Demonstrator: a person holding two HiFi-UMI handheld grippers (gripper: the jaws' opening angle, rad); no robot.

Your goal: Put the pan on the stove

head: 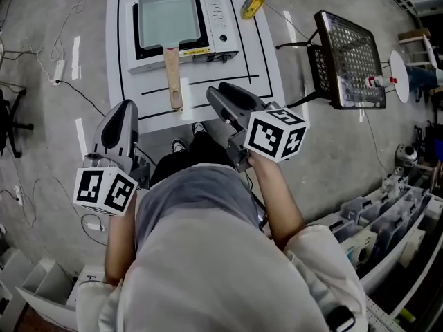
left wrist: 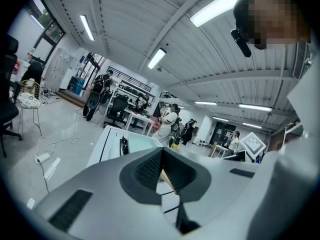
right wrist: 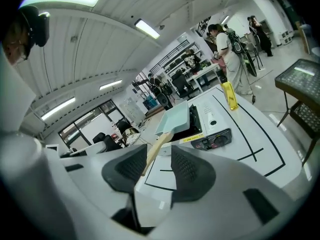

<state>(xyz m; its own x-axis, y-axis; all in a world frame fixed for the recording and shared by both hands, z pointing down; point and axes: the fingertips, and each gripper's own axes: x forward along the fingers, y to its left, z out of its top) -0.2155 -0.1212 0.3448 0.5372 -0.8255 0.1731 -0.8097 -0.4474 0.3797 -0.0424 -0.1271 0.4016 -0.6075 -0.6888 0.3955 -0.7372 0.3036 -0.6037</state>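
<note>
- The left gripper (head: 123,113) hangs low at the person's left side, off the near edge of the white table (head: 263,68). In the left gripper view its ribbed pads (left wrist: 150,169) meet at the tips, so the claw is closed and holds nothing.
- The rectangular pale-teal pan (head: 166,16) sits on the portable gas stove (head: 220,19). Its body covers the burner, and its wooden handle (head: 172,75) runs straight back toward the person, past the stove's front and over the tabletop. By the look of it the placing is done.
- What seems left is to back away cleanly. The handle is the part nearest both tools, so a knock there would likely swing the pan off the burner supports. I would keep both grippers behind the table's near edge and level.
- Before calling it finished, check from the head view that the pan's sides run parallel to the stove's frame. They appear to.
- The right gripper (head: 223,94) is just over the table's near edge, a little right of the handle's end and apart from it. In the right gripper view (right wrist: 159,155) its pads stand partly apart with only the distant handle showing through the gap, so the claw is partly open and empty.
- A yellow bottle (head: 252,4) lies right of the stove, and a metal mesh chair (head: 349,57) stands beyond the table. Neither is in the way.
</note>
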